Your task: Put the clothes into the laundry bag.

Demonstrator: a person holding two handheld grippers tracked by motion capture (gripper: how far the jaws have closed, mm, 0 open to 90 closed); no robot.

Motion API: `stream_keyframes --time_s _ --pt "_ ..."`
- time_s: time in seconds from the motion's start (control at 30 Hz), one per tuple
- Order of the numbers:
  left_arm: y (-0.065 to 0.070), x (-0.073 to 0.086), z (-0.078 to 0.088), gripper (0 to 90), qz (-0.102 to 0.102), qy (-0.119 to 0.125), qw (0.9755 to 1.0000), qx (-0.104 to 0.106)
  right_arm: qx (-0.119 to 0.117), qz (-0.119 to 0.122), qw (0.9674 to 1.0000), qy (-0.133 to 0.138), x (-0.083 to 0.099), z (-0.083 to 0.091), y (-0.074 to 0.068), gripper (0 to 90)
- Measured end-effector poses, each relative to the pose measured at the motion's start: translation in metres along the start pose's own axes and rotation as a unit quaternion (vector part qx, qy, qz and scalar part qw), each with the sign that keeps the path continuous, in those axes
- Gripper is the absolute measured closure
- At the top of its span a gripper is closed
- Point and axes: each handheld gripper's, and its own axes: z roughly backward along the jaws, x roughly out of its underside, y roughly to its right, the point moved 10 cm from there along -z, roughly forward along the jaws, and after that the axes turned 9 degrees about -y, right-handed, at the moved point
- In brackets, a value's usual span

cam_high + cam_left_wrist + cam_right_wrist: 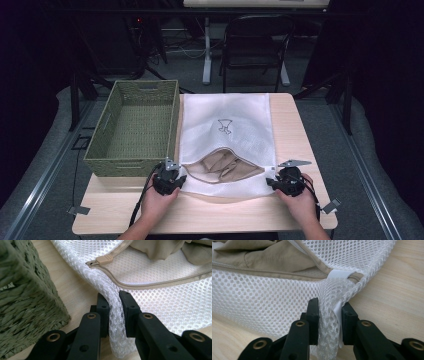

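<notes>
High view shows a white mesh laundry bag (226,131) lying flat on the light wooden table (295,210), just to the right of a green woven basket (136,125), its curved zip mouth gaping toward the person with beige clothing (224,166) showing inside. Each hand grips a near corner of the bag: the left gripper (169,181) at the near left corner beside the basket, the right gripper (286,181) at the near right corner. Left gripper view has its jaws pinched tight on a bunched fold of mesh, with the beige zip pull (104,259) just beyond. Right gripper view shows its jaws clamped on gathered mesh and a white fabric tab (337,312), under the zip's end
</notes>
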Motion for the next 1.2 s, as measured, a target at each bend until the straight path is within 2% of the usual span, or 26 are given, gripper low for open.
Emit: stream_keyframes --time_s 0.4,0.77,0.83,0.9,1.03,1.1,1.2 --pt "0.0 0.0 0.0 79.1 0.002 0.0 1.0 0.0 -0.004 0.004 1.0 0.006 -0.003 0.003 -0.001 78.2" --pt "0.0 -0.002 0.0 79.5 0.004 0.004 1.0 0.001 -0.009 0.018 0.9997 0.01 -0.006 0.005 -0.004 79.5" --pt "0.001 -0.002 0.001 79.3 0.008 0.003 0.9999 0.007 -0.008 0.023 0.9997 0.005 -0.006 0.006 -0.006 79.5" --pt "0.001 -0.003 0.003 79.2 0.013 0.005 0.9998 0.013 -0.003 0.037 0.9993 0.002 -0.007 0.007 -0.008 79.6" --pt "0.001 -0.006 0.005 79.6 0.033 0.01 0.9989 0.031 0.002 0.05 0.9988 -0.001 -0.014 0.013 -0.012 80.2" --pt "0.001 -0.007 0.006 79.7 0.043 0.009 0.9982 0.04 -0.003 0.053 0.9986 0.0 -0.016 0.013 -0.013 80.4" --pt "0.0 -0.008 0.009 79.8 0.037 0.007 0.9987 0.034 0.003 0.061 0.9981 -0.01 -0.019 0.012 -0.014 80.9"
